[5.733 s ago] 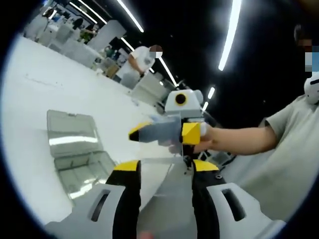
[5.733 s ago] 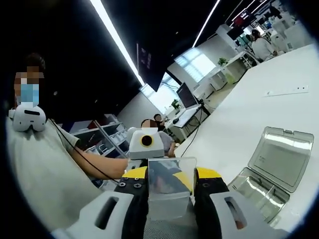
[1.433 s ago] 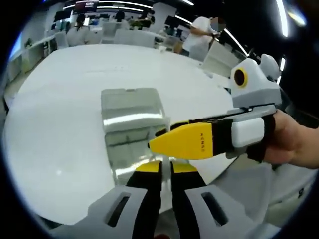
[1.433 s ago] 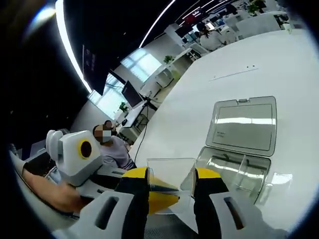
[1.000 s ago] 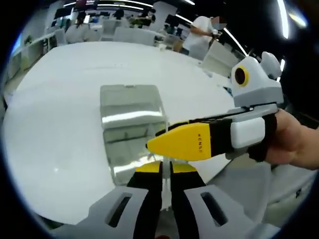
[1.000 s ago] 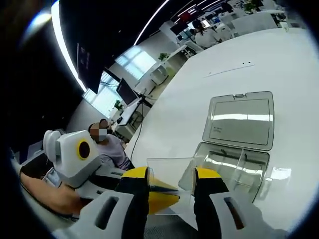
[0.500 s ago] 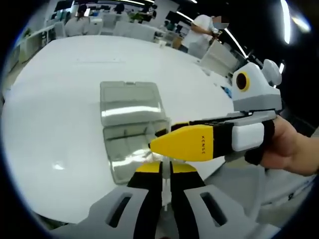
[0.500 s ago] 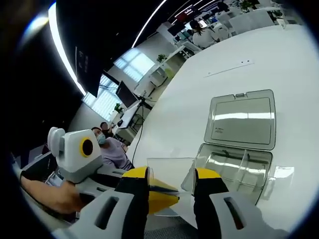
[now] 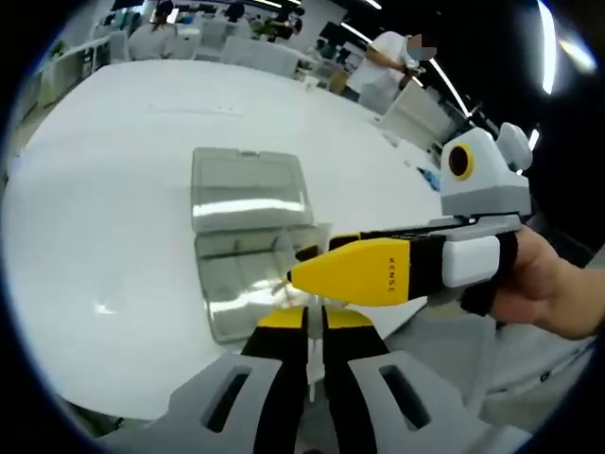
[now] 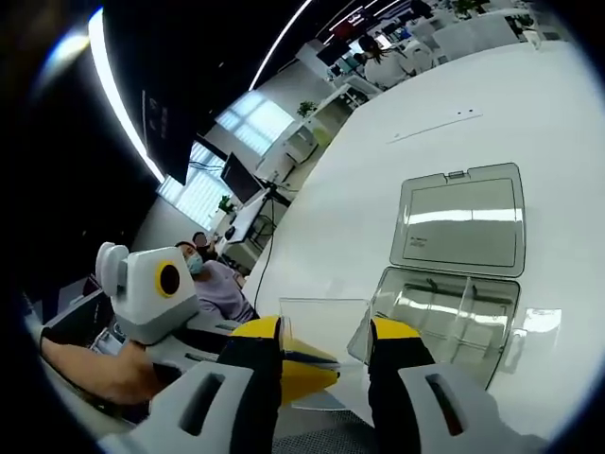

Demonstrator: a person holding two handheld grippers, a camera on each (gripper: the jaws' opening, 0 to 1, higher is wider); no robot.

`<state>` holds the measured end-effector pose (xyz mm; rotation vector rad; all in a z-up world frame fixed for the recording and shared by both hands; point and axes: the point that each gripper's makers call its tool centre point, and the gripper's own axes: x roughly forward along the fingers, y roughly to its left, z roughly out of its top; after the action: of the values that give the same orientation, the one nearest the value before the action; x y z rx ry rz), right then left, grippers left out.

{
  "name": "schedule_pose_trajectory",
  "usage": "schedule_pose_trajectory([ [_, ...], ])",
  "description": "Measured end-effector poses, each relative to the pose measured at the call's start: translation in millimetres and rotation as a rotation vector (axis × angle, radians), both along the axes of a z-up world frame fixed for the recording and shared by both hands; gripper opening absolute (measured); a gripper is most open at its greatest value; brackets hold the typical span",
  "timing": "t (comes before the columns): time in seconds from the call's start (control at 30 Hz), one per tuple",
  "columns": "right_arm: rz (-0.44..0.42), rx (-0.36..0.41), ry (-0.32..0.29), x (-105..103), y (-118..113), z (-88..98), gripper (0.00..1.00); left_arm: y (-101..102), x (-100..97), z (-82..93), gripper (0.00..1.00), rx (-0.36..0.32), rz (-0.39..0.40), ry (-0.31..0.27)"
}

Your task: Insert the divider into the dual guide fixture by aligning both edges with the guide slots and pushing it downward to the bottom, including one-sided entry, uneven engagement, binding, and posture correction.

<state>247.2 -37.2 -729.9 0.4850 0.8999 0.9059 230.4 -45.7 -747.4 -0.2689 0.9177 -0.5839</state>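
Bright ceiling strips (image 10: 284, 43) glare; fisheye edges warp.

Left gripper (image 9: 307, 320) fingers nearly together, right gripper (image 10: 321, 331) fingers apart, a hand (image 9: 534, 284) gripping it

Clear divider (image 10: 317, 340) above open fixture (image 10: 454, 312)

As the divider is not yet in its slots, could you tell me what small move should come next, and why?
Probably carry the clear divider across and down toward the open clear box. The right gripper and left gripper both pinch the divider, held short of the box on the white table, so its edges cannot yet meet the guide slots.
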Motion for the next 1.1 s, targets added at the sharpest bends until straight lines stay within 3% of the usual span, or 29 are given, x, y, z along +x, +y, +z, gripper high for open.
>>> schedule_pose_trajectory([
  [0.23,0.019,0.012,-0.045,-1,-7,6.7,0.35,7,0.1,-1.2,0.01,0.007,-0.003,0.024],
  [0.4,0.024,0.032,-0.074,2,-15,11.1,0.37,15,2.6,-3.2,0.02,0.011,0.008,0.078],
  [0.83,0.220,-0.068,-0.343,-11,-40,0.1,0.45,24,22.9,-16.3,0.01,0.166,0.021,0.282],
  [0.93,0.245,-0.081,-0.393,-13,-42,1.1,0.47,22,28.4,-22.2,0.01,0.196,0.032,0.338],
  [1.1,0.267,-0.085,-0.430,-16,-46,0.1,0.48,21,34.1,-26.9,0.01,0.222,0.050,0.377],
])
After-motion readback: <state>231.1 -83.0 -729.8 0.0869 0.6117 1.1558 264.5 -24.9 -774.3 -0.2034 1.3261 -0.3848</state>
